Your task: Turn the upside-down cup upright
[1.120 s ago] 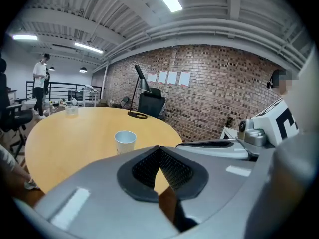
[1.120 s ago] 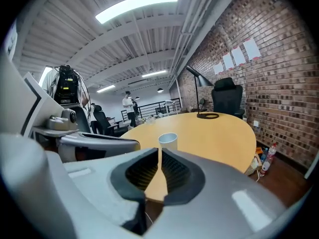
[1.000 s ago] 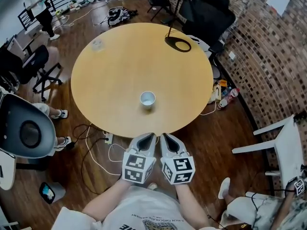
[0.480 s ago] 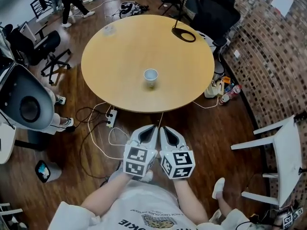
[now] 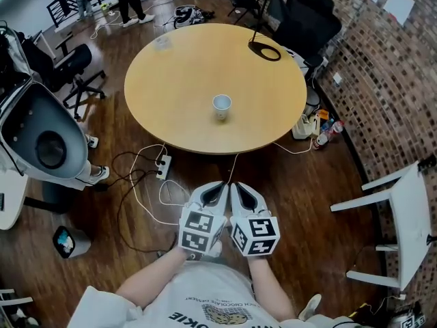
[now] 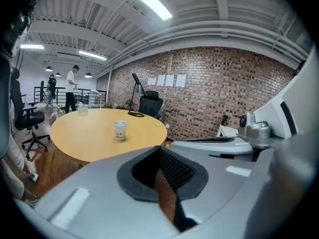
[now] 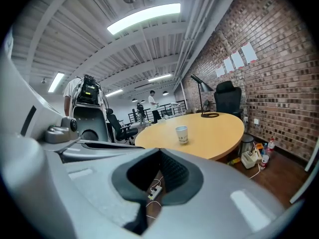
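cup stands mouth-up on the round table, both grippers closed and far from it

the room is an open office, with a brick wall (image 5: 389, 67) along the right of the head view and a dark wooden floor (image 5: 300, 203) below. a round yellow table (image 5: 184, 80) fills the upper middle of that view. the cup (image 5: 221, 105) stands on it, a little below the table's centre, alone and well apart from the black lamp base (image 5: 265, 50) near the upper edge of the table. its white open rim faces up. in both gripper views the wider end is on top, so its long axis is vertical. i judge that it is already upright and the turning is done.

the left gripper (image 5: 213, 193) and the right gripper (image 5: 240, 193) are in the lower middle of the head view. they are side by side, almost touching, over the floor and close to the person's body. the cup lies straight ahead of the fingers, upward in the frame, nearly on the line between the two grippers, so neither is clearly nearer. both point forward and slightly down.

each pair of jaws is pressed together at the tips, with nothing between them. behind the tips of the right one only the floor and a white power strip (image 7: 155, 192) show. any new reach to the cup would need, i think, a long move forward over the table edge.
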Tool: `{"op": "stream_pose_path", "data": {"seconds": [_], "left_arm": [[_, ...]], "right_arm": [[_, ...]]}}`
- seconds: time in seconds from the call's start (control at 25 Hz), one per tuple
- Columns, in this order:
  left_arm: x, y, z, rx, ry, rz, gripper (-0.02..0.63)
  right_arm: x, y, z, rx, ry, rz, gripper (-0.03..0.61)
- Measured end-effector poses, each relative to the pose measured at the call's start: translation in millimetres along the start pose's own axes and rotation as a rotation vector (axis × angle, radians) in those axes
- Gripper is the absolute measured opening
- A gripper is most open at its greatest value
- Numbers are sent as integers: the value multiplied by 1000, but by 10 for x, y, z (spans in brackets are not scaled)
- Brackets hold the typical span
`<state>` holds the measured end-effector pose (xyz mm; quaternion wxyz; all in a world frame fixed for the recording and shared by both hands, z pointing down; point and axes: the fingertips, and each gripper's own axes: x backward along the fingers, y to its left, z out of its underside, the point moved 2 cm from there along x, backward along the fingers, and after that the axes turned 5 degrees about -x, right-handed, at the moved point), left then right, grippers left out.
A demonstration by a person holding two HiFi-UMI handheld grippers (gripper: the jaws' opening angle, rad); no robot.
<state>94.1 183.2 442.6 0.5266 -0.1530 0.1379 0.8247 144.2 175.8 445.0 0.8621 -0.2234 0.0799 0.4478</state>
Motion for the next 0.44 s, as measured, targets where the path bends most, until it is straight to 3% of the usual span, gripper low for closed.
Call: {"op": "stream_pose_path", "data": {"seconds": [0.44], "left_arm": [[337, 208, 163, -3, 7, 19, 3]], "right_arm": [[-5, 409, 175, 0, 18, 25, 3]]}}
